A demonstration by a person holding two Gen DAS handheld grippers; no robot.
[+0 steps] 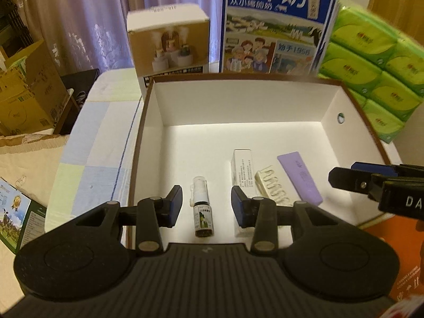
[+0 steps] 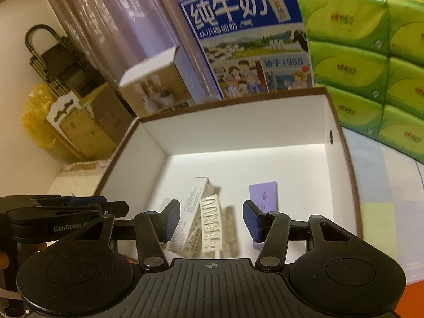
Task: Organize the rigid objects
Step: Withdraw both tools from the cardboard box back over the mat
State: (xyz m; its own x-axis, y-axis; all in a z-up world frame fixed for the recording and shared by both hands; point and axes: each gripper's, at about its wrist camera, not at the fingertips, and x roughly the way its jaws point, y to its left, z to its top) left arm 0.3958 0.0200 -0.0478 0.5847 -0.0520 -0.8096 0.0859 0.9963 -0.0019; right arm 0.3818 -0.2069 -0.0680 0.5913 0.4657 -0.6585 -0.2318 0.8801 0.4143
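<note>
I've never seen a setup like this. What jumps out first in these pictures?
A big open white box fills the middle, with a small spray bottle, a white carton, a cream hair clip and a purple tube along its near side. Behind stand a blue milk carton and green tissue packs.

The far half of the open box (image 1: pixel 159 106) floor is lying bare, giving a hand-held gripper room to come down between its white walls. Along the near wall a spray bottle (image 1: pixel 202 209), a white carton (image 1: pixel 242 177), a cream clip (image 1: pixel 273 188) and a purple tube (image 1: pixel 300 180) are crowding the floor. Behind the box, a milk carton case (image 1: pixel 275 26), a small product box (image 1: pixel 169 42) and green tissue packs (image 1: pixel 371 61) are blocking any approach from the back.
</note>
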